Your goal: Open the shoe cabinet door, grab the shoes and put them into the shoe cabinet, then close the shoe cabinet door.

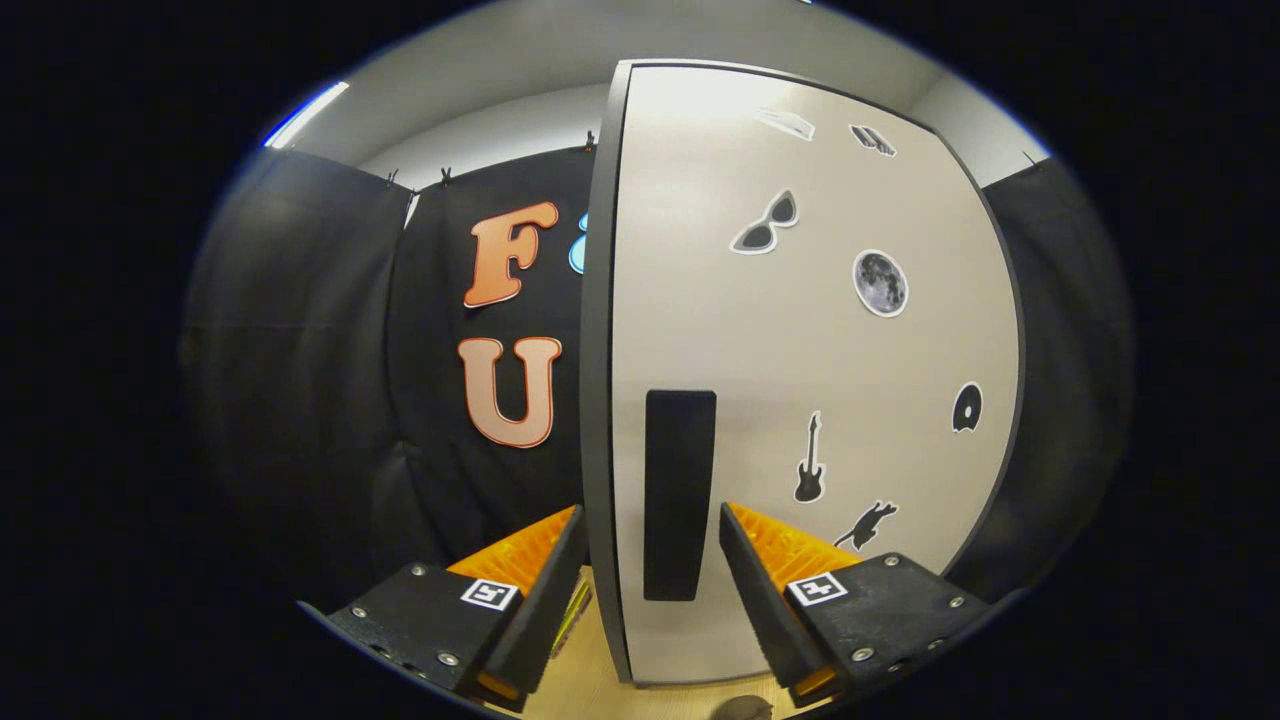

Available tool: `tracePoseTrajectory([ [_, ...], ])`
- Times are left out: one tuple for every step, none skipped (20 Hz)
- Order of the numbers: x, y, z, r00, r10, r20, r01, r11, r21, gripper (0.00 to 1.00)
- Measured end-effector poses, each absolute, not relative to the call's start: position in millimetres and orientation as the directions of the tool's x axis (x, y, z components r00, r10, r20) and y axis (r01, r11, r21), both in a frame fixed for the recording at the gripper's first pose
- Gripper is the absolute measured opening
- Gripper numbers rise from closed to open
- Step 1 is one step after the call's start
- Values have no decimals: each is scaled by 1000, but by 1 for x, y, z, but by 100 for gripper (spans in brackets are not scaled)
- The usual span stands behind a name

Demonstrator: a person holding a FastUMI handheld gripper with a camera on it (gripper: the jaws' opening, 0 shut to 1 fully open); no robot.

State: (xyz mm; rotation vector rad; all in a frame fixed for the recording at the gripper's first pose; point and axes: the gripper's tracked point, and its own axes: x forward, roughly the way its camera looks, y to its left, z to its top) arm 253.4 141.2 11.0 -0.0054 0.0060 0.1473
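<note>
The shoe cabinet door [800, 360] is a pale panel with a dark rim, and it stands upright right in front of me. Its dark free edge [598, 400] faces me. A tall black handle [680, 495] sits on the door face next to that edge. My gripper [650, 510] straddles the edge and the handle. The left finger [545, 590] lies against the door's edge from behind. The right finger [750, 590] rests on the front side, by the handle's far side. Both seem to press, so the gripper is shut on the door.
Several small stickers dot the door face. The booth's black cloth wall [330, 380] hangs beyond the door edge. Pale wooden floor [600, 690] shows below the door. A small dark rounded thing [745, 710] lies there, too cut off to identify.
</note>
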Motion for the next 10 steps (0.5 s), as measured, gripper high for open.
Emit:
tracePoseTrajectory([
  [259, 139, 9, 991, 130, -11, -130, 992, 2, 65],
  [261, 135, 8, 993, 117, -14, -117, 993, 11, 57],
  [262, 133, 7, 994, 113, -11, -112, 993, 25, 45],
  [262, 134, 6, 993, 114, -9, -114, 993, 42, 38],
  [262, 134, 7, 993, 114, -10, -114, 992, 45, 36],
  [262, 133, 7, 993, 113, -13, -113, 993, 36, 36],
  [260, 133, 7, 994, 111, -20, -111, 993, 33, 35],
  [260, 134, 6, 993, 112, -31, -111, 993, 35, 34],
  [258, 133, 6, 992, 115, -42, -114, 993, 35, 32],
  [257, 133, 5, 991, 121, -48, -120, 992, 34, 31],
])
